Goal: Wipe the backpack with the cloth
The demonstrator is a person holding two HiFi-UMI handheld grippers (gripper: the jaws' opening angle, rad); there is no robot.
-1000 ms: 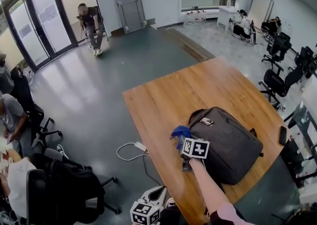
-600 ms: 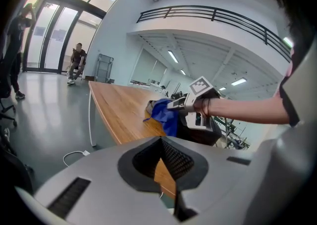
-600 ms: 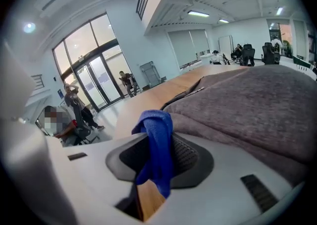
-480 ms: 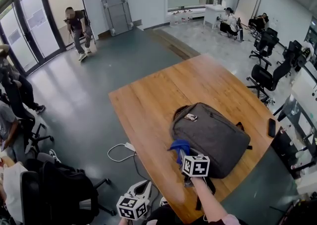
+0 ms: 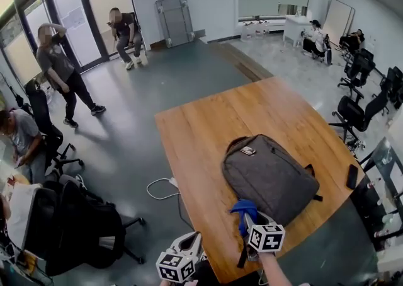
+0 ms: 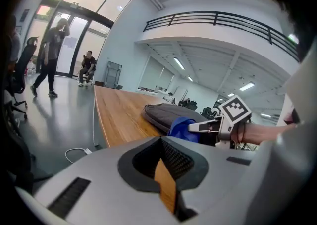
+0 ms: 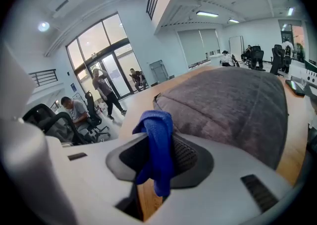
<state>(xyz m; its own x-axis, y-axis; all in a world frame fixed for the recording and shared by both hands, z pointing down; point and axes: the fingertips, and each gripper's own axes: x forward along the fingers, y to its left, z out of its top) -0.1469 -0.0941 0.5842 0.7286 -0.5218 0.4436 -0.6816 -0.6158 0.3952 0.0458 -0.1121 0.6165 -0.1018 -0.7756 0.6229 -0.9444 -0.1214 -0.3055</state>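
A grey backpack [image 5: 271, 177] lies flat on the wooden table [image 5: 208, 133], near its front edge. A blue cloth [image 5: 242, 209] hangs over the backpack's near left corner, with my right gripper [image 5: 252, 231] shut on it. In the right gripper view the cloth [image 7: 157, 149] drapes out of the closed jaws of the right gripper [image 7: 156, 164], and the backpack [image 7: 233, 105] fills the space just ahead. My left gripper [image 5: 189, 254] hangs low beside the table's front left edge, off the backpack. In its own view the left gripper [image 6: 163, 164] is shut and holds nothing.
A dark phone [image 5: 352, 176] lies near the table's right edge. A white charger and cable [image 5: 162, 188] trail on the floor left of the table. Black office chairs [image 5: 82, 228] and several people stand at the left. A black strap [image 5: 242, 254] dangles over the front edge.
My right gripper has drawn the cloth from the backpack's far left side back to its near corner. A person has walked into view at the left. The left gripper stays low.
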